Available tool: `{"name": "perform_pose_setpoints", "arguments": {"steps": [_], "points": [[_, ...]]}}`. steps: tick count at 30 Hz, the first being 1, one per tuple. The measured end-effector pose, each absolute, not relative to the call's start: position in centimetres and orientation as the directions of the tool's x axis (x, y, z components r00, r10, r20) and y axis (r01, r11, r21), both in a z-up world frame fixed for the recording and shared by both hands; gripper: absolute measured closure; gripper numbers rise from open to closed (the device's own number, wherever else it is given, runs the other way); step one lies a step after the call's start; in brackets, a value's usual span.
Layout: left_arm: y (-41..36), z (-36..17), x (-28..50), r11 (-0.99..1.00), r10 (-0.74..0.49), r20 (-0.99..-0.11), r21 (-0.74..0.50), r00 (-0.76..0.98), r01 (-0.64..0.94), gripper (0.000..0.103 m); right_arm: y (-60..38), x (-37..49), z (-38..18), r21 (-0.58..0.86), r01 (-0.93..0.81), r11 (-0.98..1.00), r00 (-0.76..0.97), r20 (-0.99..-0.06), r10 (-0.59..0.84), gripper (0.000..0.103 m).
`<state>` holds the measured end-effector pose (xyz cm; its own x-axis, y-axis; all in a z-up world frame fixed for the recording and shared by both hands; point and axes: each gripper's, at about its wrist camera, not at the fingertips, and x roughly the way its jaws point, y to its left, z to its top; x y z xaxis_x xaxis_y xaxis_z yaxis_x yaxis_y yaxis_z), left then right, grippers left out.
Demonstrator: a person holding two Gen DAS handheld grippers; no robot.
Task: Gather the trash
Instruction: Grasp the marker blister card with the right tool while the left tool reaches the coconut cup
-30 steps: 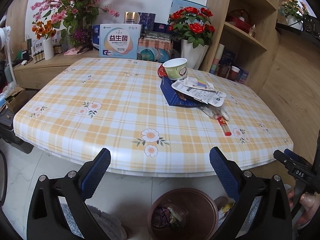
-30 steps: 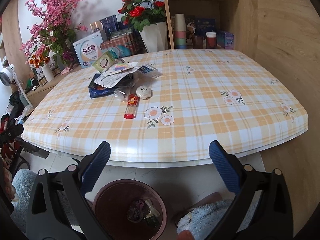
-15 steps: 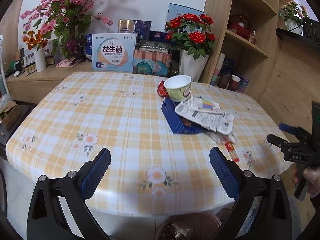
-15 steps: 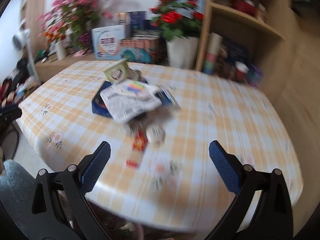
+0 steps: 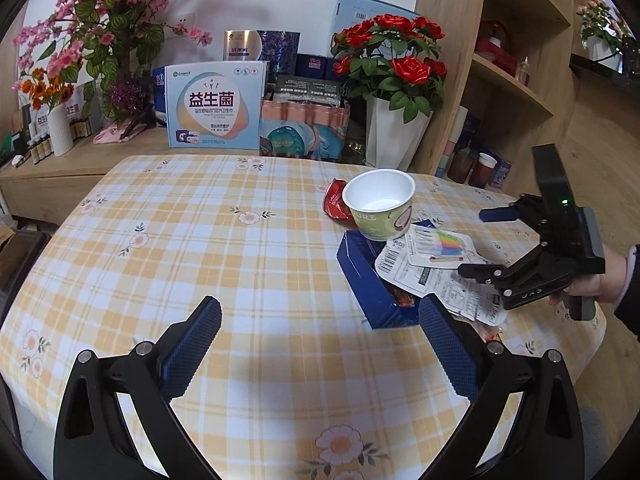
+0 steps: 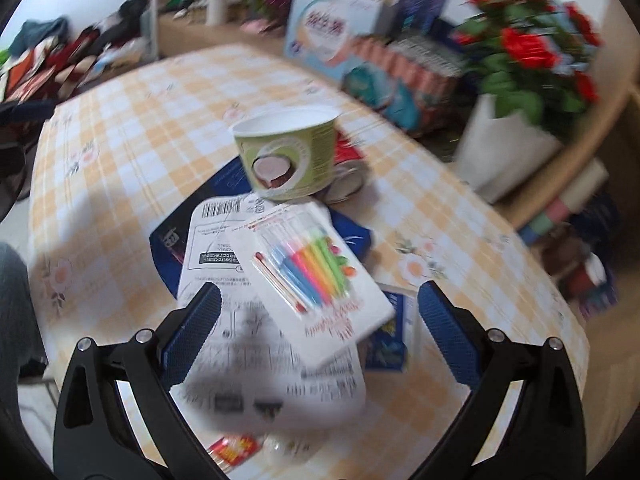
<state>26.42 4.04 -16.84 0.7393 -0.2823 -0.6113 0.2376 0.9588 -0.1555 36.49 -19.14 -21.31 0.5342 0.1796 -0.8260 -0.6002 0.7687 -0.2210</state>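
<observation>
A heap of trash lies on the checked table (image 5: 200, 248): a green paper cup (image 5: 380, 204) (image 6: 290, 154), a red wrapper (image 5: 335, 202), a dark blue box (image 5: 370, 280) (image 6: 188, 232), a white printed paper (image 5: 424, 276) (image 6: 256, 344) and a card of coloured pens (image 5: 442, 246) (image 6: 316, 276). My right gripper (image 6: 318, 332) (image 5: 486, 242) hangs open right over the papers, nothing between its fingers. My left gripper (image 5: 320, 348) stands open over bare tablecloth, left of the heap. A red packet (image 6: 234, 450) lies near the table's edge.
A white vase of red roses (image 5: 394, 120), printed boxes (image 5: 218, 110) and pink flowers (image 5: 100, 32) stand behind the table. Wooden shelves (image 5: 512, 80) rise at the right. A hand (image 5: 588, 286) holds the right gripper.
Both grippers have risen from below the table edge and moved in over the table. The right one has closed in on the heap of papers. The bin is out of view.
</observation>
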Motion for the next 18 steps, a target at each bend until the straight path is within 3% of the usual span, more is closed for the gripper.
{"name": "perform_pose_setpoints", "arguments": {"steps": [5,13,18], "points": [[4.1,-18.4,27.9,0.954,-0.301,-0.63,-0.195,0.716,0.229,0.006,-18.4,38.7,-22.7,-0.21,-0.645,0.735,0.485,-0.855,0.182,0.006],[3.4,-19.3,29.0,0.95,-0.314,-0.636,-0.204,0.705,0.239,0.006,-18.3,41.0,-23.7,-0.05,-0.664,0.746,0.371,-0.888,0.271,0.006],[3.1,-19.3,29.4,0.947,-0.32,-0.634,-0.209,0.704,0.242,0.006,-18.8,40.5,-23.6,0.012,-0.667,0.745,0.339,-0.886,0.317,0.019]]}}
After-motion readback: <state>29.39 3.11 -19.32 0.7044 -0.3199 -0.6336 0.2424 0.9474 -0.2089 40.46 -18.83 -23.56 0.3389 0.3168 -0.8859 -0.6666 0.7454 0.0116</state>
